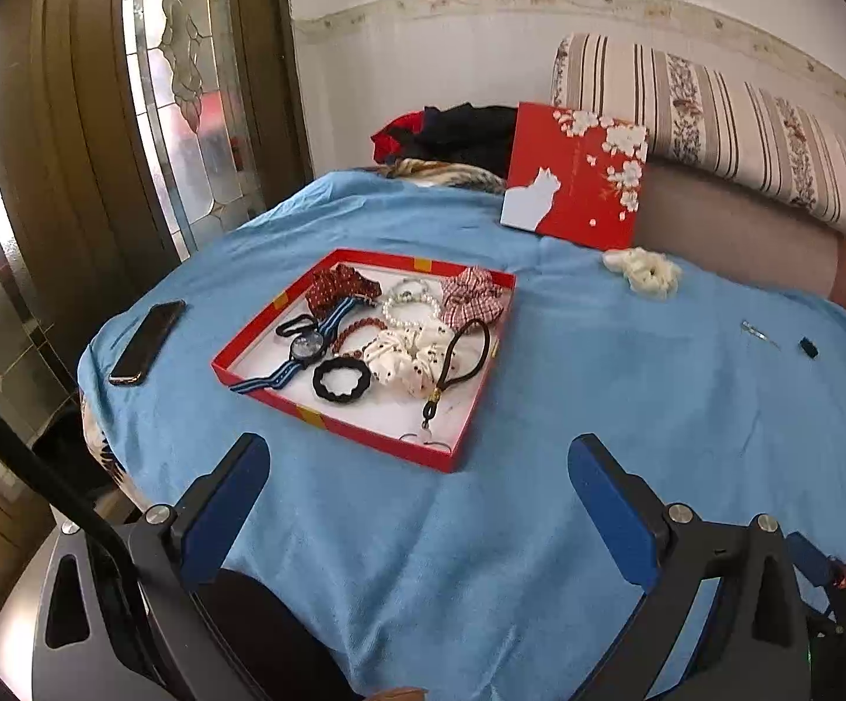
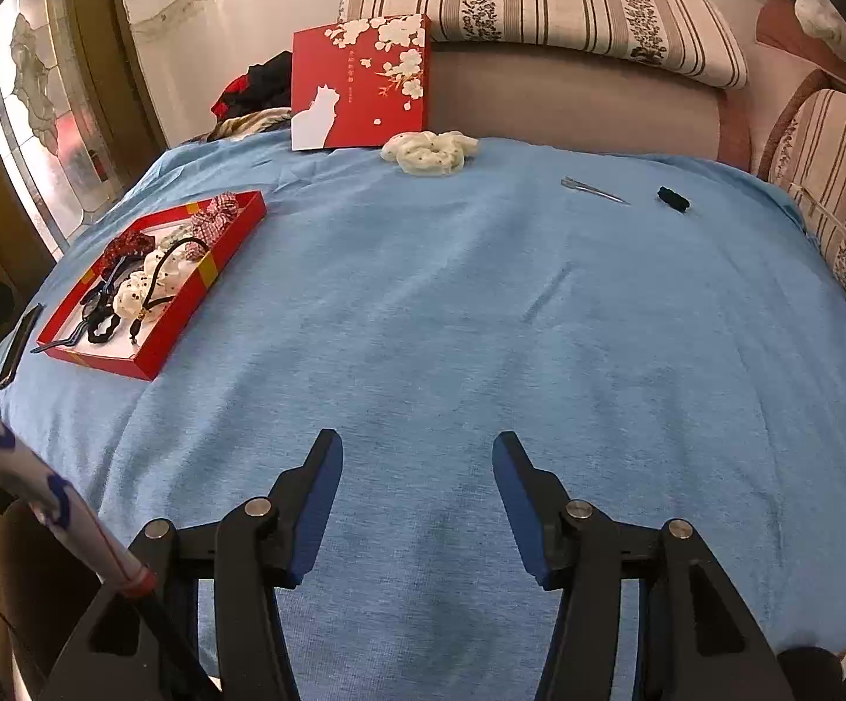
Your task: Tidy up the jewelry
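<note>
Scrunchie (image 2: 430, 153): cream, loose, far ahead of right claw (image 2: 417, 455).
Right claw: spread, empty; descend squarely.
Left claw (image 1: 417, 461): spread wide, empty.
Hairpin (image 2: 593, 190): probably metal; thin.

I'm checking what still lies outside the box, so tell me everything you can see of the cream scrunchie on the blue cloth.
The cream ruffled fabric scrunchie looks soft and gathered into a loose ring, with faint dark specks. It lies flat on the blue cloth at the far side, just in front of the upright red lid with white blossoms and a cat, apart from the shallow red box. Neither gripper touches it.
</note>
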